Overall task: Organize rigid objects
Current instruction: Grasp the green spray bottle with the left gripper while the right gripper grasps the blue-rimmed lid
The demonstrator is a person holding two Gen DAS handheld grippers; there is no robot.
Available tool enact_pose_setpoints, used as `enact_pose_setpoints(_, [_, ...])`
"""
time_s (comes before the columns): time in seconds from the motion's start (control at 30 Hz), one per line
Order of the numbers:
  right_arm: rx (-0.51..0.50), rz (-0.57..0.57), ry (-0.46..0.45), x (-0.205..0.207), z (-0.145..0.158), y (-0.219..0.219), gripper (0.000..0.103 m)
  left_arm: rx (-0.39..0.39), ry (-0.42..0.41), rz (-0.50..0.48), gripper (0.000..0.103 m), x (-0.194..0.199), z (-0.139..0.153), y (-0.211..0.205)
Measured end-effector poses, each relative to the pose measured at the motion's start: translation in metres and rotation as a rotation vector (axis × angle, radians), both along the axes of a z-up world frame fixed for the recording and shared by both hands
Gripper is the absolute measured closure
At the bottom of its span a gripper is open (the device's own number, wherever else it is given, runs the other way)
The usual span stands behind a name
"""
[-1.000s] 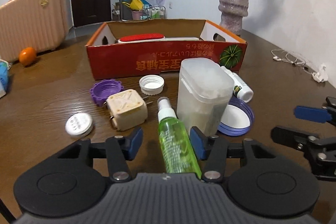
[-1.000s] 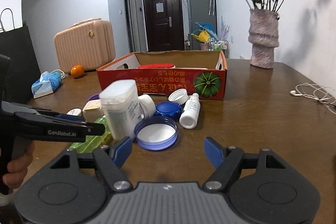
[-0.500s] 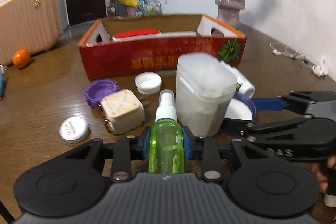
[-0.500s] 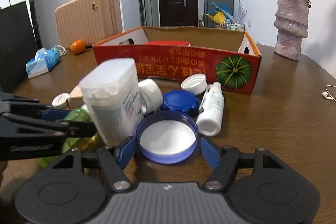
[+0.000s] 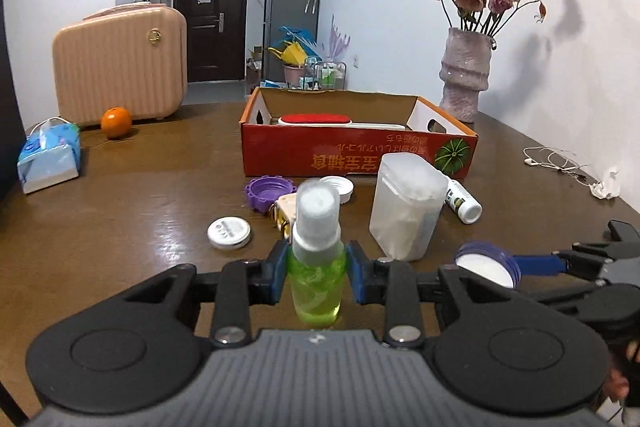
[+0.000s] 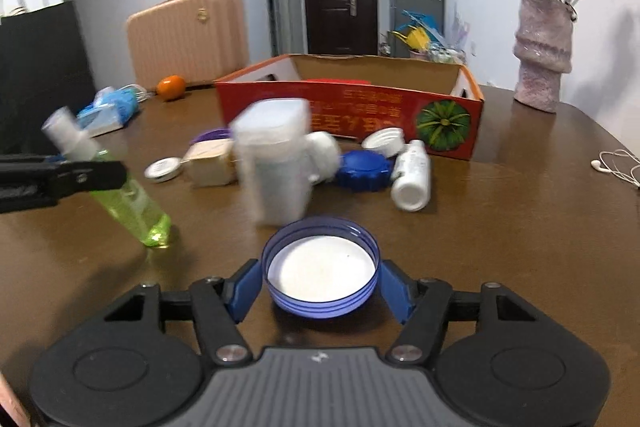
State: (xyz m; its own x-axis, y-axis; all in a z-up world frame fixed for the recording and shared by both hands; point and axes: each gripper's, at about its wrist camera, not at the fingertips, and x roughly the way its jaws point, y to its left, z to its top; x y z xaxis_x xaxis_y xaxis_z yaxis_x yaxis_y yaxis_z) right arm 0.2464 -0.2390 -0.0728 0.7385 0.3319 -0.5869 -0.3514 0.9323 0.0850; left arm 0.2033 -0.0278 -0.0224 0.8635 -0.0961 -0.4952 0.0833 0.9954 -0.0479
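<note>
A dark wooden table fills a white-walled room with a dark door at the back. The left gripper is clenched on a green spray bottle, lifted and tilted. The right gripper is closing, its pads on a blue lid. Beyond stand a clear container, a red cardboard box, a pink suitcase and a vase of dried roses.
</note>
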Motion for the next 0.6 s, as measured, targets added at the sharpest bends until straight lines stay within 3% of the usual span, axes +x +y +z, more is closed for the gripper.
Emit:
enact_pose_setpoints(0.23, [-0.016, 0.046, 0.008, -0.033, 0.001, 0.024, 0.039, 0.043, -0.048, -0.027, 0.072, -0.011, -0.005, -0.004])
enact_pose_setpoints(0.6, [-0.037, -0.023, 0.020, -0.024, -0.004, 0.030, 0.038, 0.065, -0.062, -0.054, 0.071, 0.000, -0.009, -0.011])
